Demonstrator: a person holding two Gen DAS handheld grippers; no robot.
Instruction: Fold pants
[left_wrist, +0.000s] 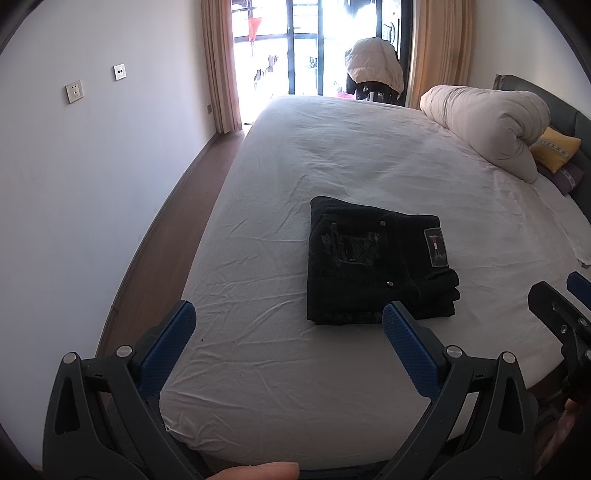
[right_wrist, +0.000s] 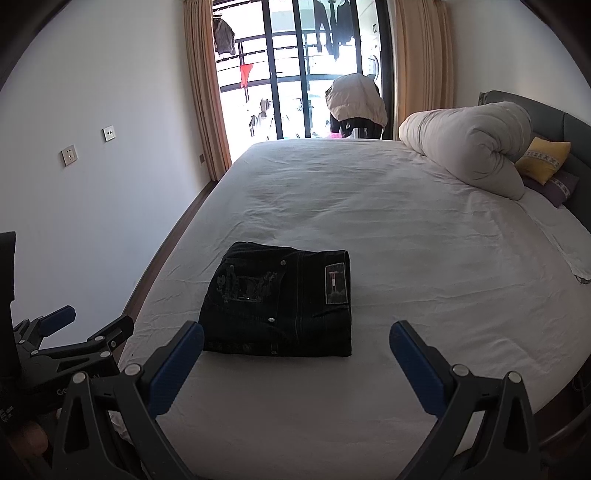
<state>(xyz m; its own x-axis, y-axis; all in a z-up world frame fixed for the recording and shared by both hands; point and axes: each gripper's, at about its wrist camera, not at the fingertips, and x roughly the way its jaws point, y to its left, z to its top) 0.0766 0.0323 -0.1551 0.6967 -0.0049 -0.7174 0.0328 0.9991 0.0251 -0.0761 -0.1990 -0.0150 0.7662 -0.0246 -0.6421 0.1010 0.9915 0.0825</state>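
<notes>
I hold my left gripper (left_wrist: 290, 326) and my right gripper (right_wrist: 296, 341) above the near edge of the bed (left_wrist: 332, 155), both spread wide with nothing between their blue pads. The dark pants (right_wrist: 280, 301) lie folded into a compact stack on the sheet, towards the near edge and nearer the bed's left side, the patch and pocket facing up. To me the folding looks finished. The risk now is my own fingers: if I dip either gripper forward, a pad could catch the top layer's near hem and drag the stack open, or wrinkle the sheet beneath and tilt it.
</notes>
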